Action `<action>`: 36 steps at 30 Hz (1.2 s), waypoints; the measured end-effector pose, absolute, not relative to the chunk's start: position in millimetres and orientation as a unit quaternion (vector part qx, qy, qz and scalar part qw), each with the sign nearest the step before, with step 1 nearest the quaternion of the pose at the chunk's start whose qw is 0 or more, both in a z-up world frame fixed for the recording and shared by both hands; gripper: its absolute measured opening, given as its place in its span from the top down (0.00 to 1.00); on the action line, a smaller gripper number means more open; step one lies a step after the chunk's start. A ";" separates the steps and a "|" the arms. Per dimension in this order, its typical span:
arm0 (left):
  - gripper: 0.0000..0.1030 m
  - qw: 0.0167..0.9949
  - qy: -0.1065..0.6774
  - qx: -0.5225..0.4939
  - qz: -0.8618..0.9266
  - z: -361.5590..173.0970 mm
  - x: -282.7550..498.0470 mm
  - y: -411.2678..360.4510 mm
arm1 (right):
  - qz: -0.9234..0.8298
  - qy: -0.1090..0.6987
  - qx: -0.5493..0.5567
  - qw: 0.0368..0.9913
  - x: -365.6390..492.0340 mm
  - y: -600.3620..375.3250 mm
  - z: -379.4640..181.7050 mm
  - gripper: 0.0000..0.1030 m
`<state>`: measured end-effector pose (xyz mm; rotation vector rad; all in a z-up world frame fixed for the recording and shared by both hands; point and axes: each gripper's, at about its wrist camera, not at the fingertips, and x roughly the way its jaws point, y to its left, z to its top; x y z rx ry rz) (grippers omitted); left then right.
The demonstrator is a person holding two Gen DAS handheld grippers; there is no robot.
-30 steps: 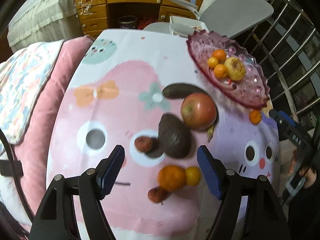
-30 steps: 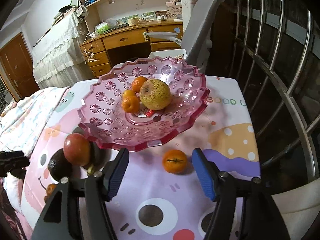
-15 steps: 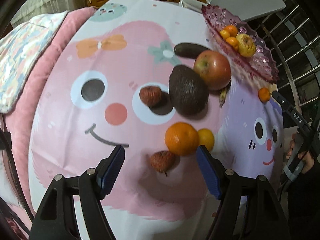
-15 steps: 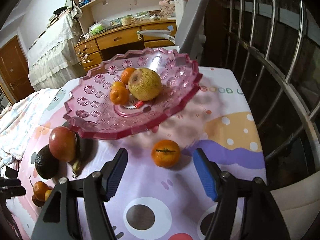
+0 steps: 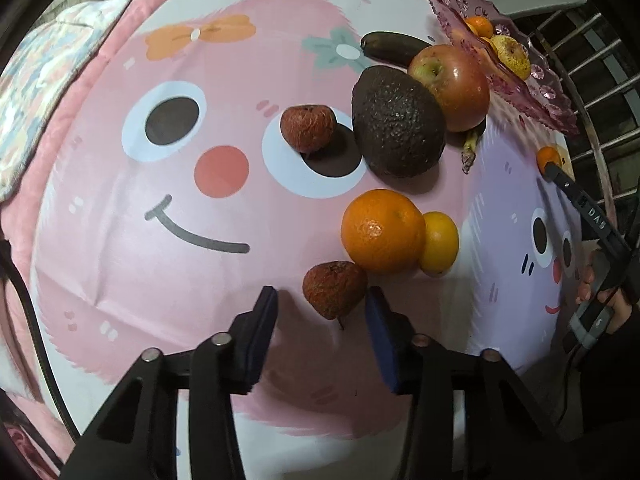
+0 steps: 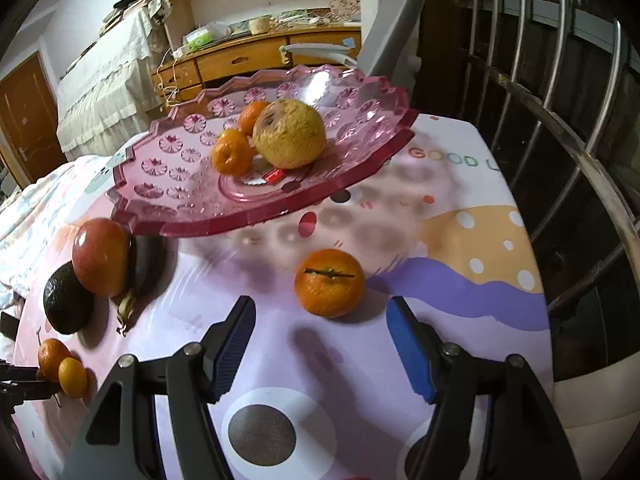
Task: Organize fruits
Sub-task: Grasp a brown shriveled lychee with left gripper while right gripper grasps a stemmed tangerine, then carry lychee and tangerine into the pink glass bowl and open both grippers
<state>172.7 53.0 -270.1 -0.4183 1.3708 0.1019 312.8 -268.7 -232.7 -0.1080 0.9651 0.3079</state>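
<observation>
1. Far left, left-wrist view: the printed cloth (image 5: 120,216), with its smiling cartoon face, covers the table under your gripper.
2. Your left gripper (image 5: 320,312) points steeply down. Its jaws have just been closing, and the wrinkled brown fruit (image 5: 334,289) lies between the blue pads; the right pad appears to meet it, a gap remains at the left pad, so it is not yet clamped.
3. Just beyond that fruit sits a large orange (image 5: 382,231), touching a small yellow-orange fruit (image 5: 440,242) on its right.
4. Farther back: a second wrinkled brown fruit (image 5: 307,128), a dark avocado (image 5: 398,120), a red apple (image 5: 454,86) and a dark elongated fruit (image 5: 394,46), the last three close together.
5. The pink dish (image 6: 176,160) stands to the right, raised above the cloth; it holds two small oranges (image 6: 232,152) and a rough yellow fruit (image 6: 290,134).
6. Your right gripper (image 6: 322,340) hangs with jaws apart and empty. A tangerine (image 6: 329,283) rests on the cloth just ahead of the pads, near the dish's front edge.
</observation>
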 end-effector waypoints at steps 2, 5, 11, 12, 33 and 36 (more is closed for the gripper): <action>0.61 0.753 0.625 -0.200 0.044 -271.4 173.1 52.9 | 0.152 0.460 -0.055 0.873 312.7 -266.3 -234.5 0.34; 0.68 0.753 0.626 -0.200 0.039 -274.4 172.9 50.2 | 0.153 0.459 -0.058 0.873 313.1 -264.2 -236.4 0.40; 0.71 0.760 0.617 -0.200 0.039 -274.2 175.6 46.7 | 0.153 0.462 -0.050 0.872 312.6 -265.0 -243.1 0.51; 0.71 0.761 0.616 -0.199 0.039 -274.1 176.0 46.1 | 0.152 0.460 -0.049 0.873 312.6 -265.9 -243.2 0.52; 0.74 0.817 0.550 -0.168 0.051 -225.5 180.1 77.1 | 0.137 0.460 -0.056 0.876 304.2 -267.2 -233.7 0.67; 0.74 0.823 0.544 -0.160 0.044 -217.5 187.2 75.9 | 0.134 0.457 -0.060 0.877 306.0 -264.3 -235.1 0.62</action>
